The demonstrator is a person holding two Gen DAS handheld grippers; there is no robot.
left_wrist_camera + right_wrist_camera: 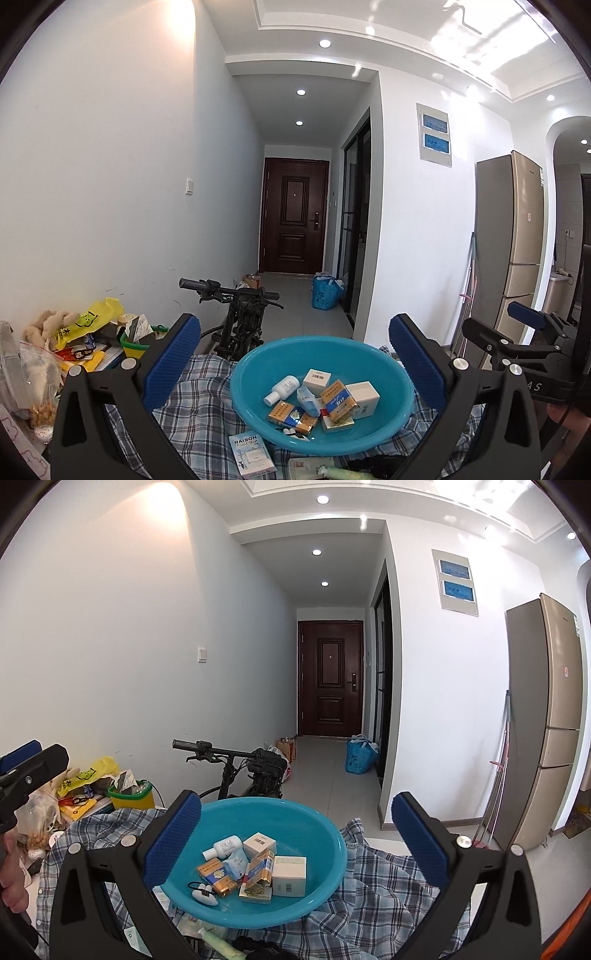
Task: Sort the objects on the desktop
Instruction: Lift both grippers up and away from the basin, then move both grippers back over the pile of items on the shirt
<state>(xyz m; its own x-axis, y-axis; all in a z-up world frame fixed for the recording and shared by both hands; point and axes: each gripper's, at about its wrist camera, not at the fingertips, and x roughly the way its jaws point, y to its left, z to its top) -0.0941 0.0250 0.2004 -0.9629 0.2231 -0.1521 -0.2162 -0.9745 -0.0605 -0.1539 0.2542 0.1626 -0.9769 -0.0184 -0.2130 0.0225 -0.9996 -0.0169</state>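
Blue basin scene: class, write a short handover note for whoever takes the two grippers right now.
Left gripper: open, empty, raised toward the blue basin.
Right gripper: open, empty, likewise.
Done: small boxes, a white bottle and packets lie in the basin on the plaid cloth.
Left: the RAISON box and the green tube lie on the cloth in front of the basin; a clutter pile sits far left.

Basin [391,417] turquoise, centre-bottom of frame. Cloth [199,406] under it: blue/white/grey plaid. In basin: white boxes [364,395], orange-gold packs [291,415], white bottle [282,388]. Gripper pads [171,360] blue w/ fine grid texture, arms black. Lower left: yellow bag [92,321], green-rimmed yellow tub [133,795]. Door [293,221] dark brown, frame centre; walls white; fridge [550,716] gold, right.
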